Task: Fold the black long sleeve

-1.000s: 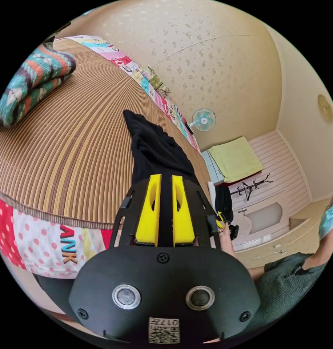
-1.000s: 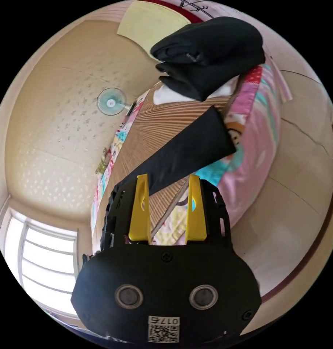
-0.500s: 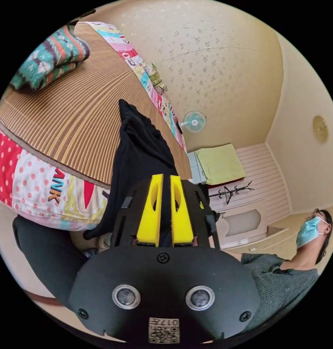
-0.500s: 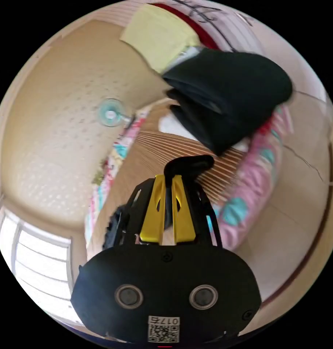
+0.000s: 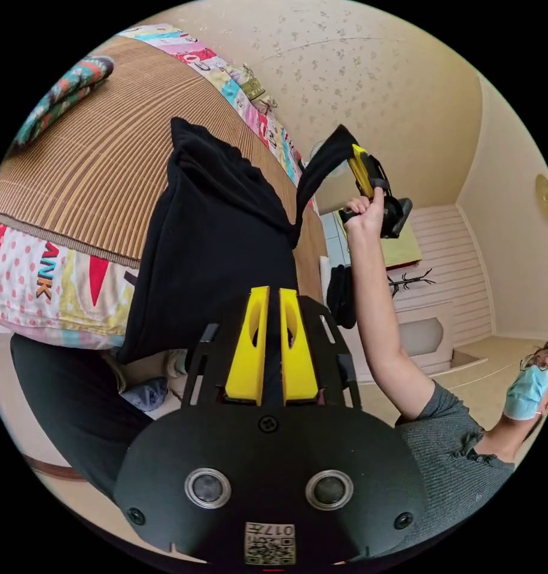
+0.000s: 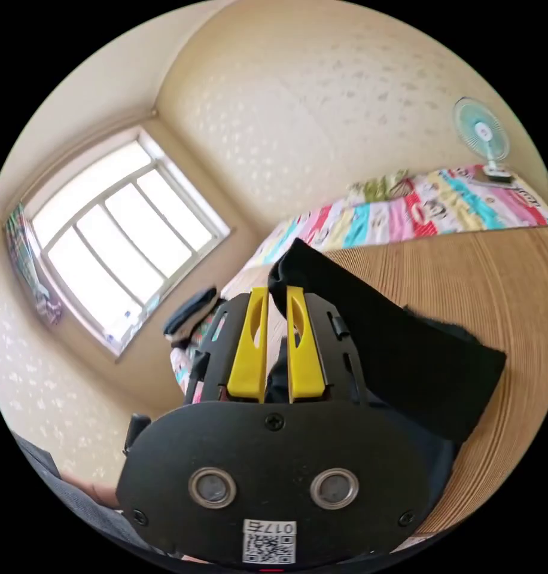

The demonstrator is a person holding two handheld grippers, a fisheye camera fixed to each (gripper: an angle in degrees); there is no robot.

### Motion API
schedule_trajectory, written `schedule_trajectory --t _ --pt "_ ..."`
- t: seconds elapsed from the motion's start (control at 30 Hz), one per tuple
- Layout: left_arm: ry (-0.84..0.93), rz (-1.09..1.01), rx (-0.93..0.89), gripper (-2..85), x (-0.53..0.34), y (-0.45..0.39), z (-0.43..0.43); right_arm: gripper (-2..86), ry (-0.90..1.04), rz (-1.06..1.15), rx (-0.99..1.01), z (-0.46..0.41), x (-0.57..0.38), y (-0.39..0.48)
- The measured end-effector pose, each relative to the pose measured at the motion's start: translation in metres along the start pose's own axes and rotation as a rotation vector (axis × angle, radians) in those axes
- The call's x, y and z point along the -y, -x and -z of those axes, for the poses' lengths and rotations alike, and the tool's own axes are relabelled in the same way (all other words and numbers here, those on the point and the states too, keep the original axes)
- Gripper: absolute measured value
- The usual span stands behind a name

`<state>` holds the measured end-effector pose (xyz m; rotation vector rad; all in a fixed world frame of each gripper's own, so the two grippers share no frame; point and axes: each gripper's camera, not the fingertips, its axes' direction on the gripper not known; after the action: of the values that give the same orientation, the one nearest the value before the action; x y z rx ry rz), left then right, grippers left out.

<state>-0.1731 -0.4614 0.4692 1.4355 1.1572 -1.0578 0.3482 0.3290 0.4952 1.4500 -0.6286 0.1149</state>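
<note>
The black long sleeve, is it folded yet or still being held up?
Held up, unfolded: black long sleeve hangs between left gripper and right gripper.

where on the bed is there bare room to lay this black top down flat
Bare mat lies open between the black top and the folded patterned blanket, and again between the top and the patchwork quilt edging the far side. The near bed edge is crowded: the top drapes over it, pinched in the left tongs and right tongs.
</note>
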Motion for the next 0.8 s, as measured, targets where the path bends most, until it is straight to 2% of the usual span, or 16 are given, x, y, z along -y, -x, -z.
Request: schedule_trajectory --t 0.13,0.27,0.37,0.43,0.5,0.57,0.8 --pt "0.130 -0.040 0.096 4.2 0.007 -0.019 -0.049 2.4 0.280 0.080 0.041 -0.091 -0.086 0.014" --pt "0.166 -0.129 0.297 4.2 0.006 -0.040 -0.066 1.1 0.339 0.047 -0.082 -0.078 -0.163 -0.003" --pt "0.119 -0.152 0.453 3.4 0.011 -0.045 -0.070 0.7 0.346 -0.001 -0.276 -0.039 -0.218 -0.022" --pt "0.095 -0.169 0.542 0.7 0.020 -0.047 -0.076 0.5 0.341 -0.067 -0.509 -0.013 -0.250 -0.034" --pt "0.103 -0.201 0.651 -0.4 0.038 -0.047 -0.096 0.5 0.350 -0.129 -0.621 -0.006 -0.264 -0.045" --pt "0.179 -0.207 0.704 -0.8 0.057 -0.042 -0.122 0.4 0.412 -0.205 -0.650 -0.021 -0.273 -0.063" --pt "0.260 -0.381 0.888 -0.9 0.129 -0.052 -0.178 0.5 0.362 -0.190 -0.867 -0.096 -0.231 -0.080"
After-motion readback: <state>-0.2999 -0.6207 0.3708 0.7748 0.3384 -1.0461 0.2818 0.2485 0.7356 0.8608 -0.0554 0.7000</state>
